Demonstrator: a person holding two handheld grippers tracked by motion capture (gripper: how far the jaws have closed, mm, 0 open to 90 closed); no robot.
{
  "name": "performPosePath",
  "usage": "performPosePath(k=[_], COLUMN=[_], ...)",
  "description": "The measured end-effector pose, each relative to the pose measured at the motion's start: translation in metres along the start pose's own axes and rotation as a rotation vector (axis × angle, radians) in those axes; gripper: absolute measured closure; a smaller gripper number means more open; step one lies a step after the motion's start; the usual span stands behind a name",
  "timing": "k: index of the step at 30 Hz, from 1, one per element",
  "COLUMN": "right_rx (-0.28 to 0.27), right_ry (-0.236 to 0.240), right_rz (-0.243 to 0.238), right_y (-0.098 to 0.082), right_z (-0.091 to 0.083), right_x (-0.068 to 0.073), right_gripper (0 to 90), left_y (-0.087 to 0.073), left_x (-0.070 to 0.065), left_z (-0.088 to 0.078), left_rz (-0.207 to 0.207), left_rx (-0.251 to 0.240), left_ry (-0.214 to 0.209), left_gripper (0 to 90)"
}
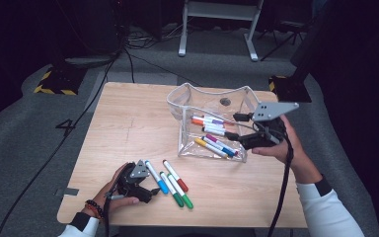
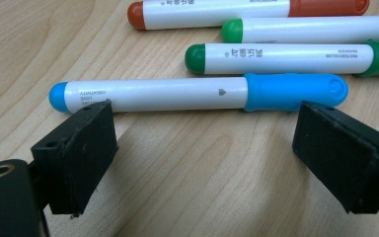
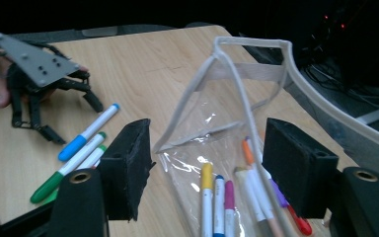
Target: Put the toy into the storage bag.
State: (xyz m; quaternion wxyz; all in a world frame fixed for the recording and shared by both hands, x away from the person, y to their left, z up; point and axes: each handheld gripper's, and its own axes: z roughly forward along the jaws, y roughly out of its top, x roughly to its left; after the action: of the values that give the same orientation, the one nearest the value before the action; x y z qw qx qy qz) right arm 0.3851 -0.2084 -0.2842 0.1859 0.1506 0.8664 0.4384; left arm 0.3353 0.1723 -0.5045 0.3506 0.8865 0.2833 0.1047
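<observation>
A clear plastic pouch [image 1: 212, 123] stands open on the wooden table [image 1: 128, 118], and several markers [image 1: 214, 140] lie inside it. My right gripper [image 1: 233, 126] hovers at the pouch's right side, open. In the right gripper view its jaws [image 3: 207, 148] frame the pouch's white rim [image 3: 237, 98] without pressing on it. A blue marker [image 1: 156, 177], two green markers [image 1: 177, 192] and a red marker [image 1: 175, 176] lie loose near the front edge. My left gripper [image 1: 153, 186] rests low beside them, open, with the blue marker [image 2: 177, 93] just beyond its jaws [image 2: 202, 133].
The table's front edge runs just below the left hand. On the floor behind stand a white frame [image 1: 219, 24] and two black bases with striped tape [image 1: 59, 79], with cables trailing across. Bare wood spreads across the table's left half.
</observation>
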Motion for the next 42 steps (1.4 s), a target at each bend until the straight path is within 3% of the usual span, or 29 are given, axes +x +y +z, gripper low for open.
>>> performPosePath(k=[3,6,8,10,15,16,18,22,33,39,40,42], right_rx=[-0.009,0.015,0.023,0.049,0.074,0.1,0.109,0.171,0.188,0.227,0.254,0.259], right_ry=[0.019,0.042,0.042,0.078,0.123,0.137,0.143,0.182,0.259,0.222,0.198,0.196], right_rz=[-0.004,-0.03,-0.036,-0.046,-0.04,-0.032,-0.031,-0.02,0.018,0.016,0.003,0.032], right_y=[-0.006,-0.023,-0.026,-0.039,-0.054,-0.063,-0.066,-0.082,-0.093,-0.094,-0.095,-0.097], right_z=[0.002,0.016,0.02,0.038,0.062,0.079,0.084,0.122,0.176,0.193,0.197,0.197], right_x=[0.01,0.033,0.036,0.051,0.064,0.07,0.072,0.081,0.094,0.099,0.099,0.094], right_gripper=[34.5,32.6,31.3,30.9,30.7,30.8,30.9,32.6,38.2,44.3,50.2,53.5], left_y=[0.0,0.0,0.0,0.0,0.0,0.0,0.0,0.0,0.0,0.0,0.0,0.0], left_x=[0.0,0.0,0.0,0.0,0.0,0.0,0.0,0.0,0.0,0.0,0.0,0.0], left_z=[0.0,0.0,0.0,0.0,0.0,0.0,0.0,0.0,0.0,0.0,0.0,0.0], left_rz=[0.0,0.0,-0.001,0.0,0.0,0.0,0.0,0.0,0.0,0.0,0.0,0.001], left_rx=[0.0,0.0,0.0,0.0,0.0,0.0,0.0,0.0,0.0,0.0,0.0,-0.001], left_ry=[0.0,0.0,0.0,0.0,0.0,0.0,0.001,0.0,0.0,0.001,0.0,0.001], left_gripper=[10.1,10.1,10.2,10.1,10.1,10.2,10.2,10.1,10.2,10.2,10.2,10.2])
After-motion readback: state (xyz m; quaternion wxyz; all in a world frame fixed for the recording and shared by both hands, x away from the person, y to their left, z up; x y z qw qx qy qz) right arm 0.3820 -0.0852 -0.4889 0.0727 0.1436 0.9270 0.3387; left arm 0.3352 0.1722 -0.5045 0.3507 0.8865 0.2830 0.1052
